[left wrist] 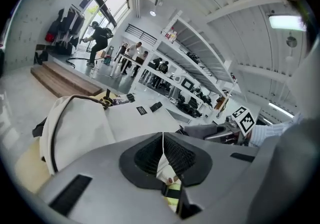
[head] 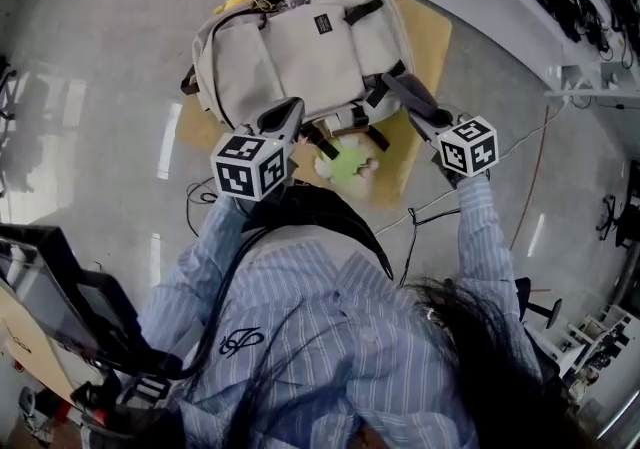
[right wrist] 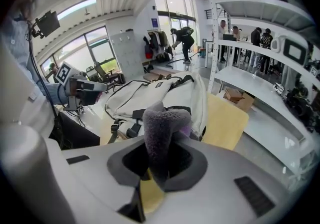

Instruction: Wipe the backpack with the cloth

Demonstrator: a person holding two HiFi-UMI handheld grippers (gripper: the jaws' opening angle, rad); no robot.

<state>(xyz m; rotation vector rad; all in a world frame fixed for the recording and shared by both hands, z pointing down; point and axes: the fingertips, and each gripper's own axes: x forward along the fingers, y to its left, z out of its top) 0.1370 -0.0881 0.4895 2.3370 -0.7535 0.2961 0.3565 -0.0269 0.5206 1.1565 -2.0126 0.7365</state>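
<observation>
Grey cloth (right wrist: 165,123) (one) in right claw (right wrist: 161,157), one backpack (head: 300,47)

My head camera looks steeply down on the backpack (head: 300,47). The left tool (left wrist: 163,140) camera and right tool (right wrist: 162,140) camera ride close behind their jaws, looking low across it. All three share the backpack

A cream backpack (head: 300,42) of matt woven fabric is lying on a smooth, pale wooden board (head: 428,32), while the polished floor (head: 100,107) is throwing back glossy reflections. A fuzzy purple-grey cloth (right wrist: 162,125) is bunching in the matt grey plastic right gripper (right wrist: 161,160).
</observation>
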